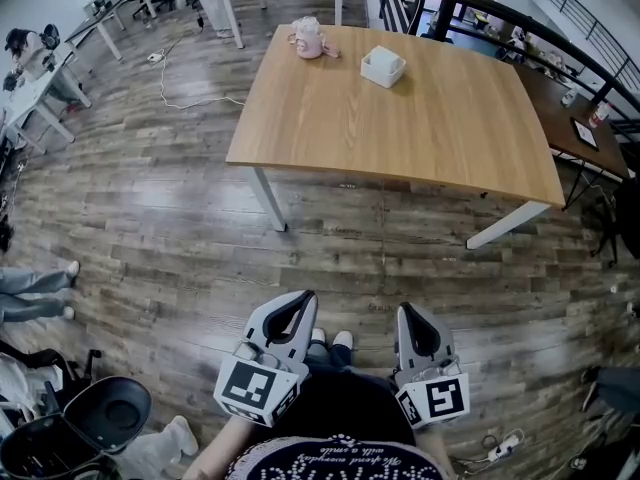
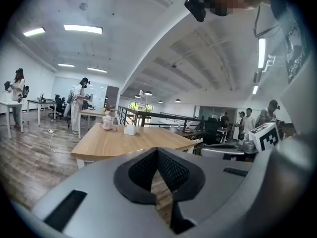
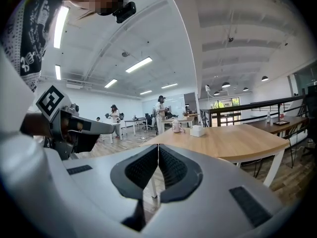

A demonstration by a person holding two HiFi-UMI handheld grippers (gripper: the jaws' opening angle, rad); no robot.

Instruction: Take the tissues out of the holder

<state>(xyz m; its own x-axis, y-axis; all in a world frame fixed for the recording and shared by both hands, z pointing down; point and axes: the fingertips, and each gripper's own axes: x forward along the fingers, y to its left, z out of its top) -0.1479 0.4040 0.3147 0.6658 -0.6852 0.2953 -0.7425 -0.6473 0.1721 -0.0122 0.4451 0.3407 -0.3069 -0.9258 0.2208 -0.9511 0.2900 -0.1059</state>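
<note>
1. Gripper state: the left gripper point(image 1: 301, 300) and the right gripper point(image 1: 409, 313) are held low in front of the person, well apart from the wooden table point(image 1: 420, 138). In each gripper view the jaws meet tip to tip, with nothing between them.
2. Target: the white tissue holder point(image 1: 383, 66) stands near the table's far edge, about midway along it. Whether tissues protrude cannot be told at this range.
3. Step in hand, as judged: approach. The jaws of one gripper should be parted before arrival. The other gripper should steady the holder, which will probably lift with the tissue.
4. Nearby item: a pink toy point(image 1: 311, 39) sits at the far left corner, apart from the holder.
5. Obstructions: a black chair point(image 1: 100, 418), a power strip point(image 1: 500, 446) and a white cable point(image 1: 175, 93) lie off the direct line to the near edge.
</note>
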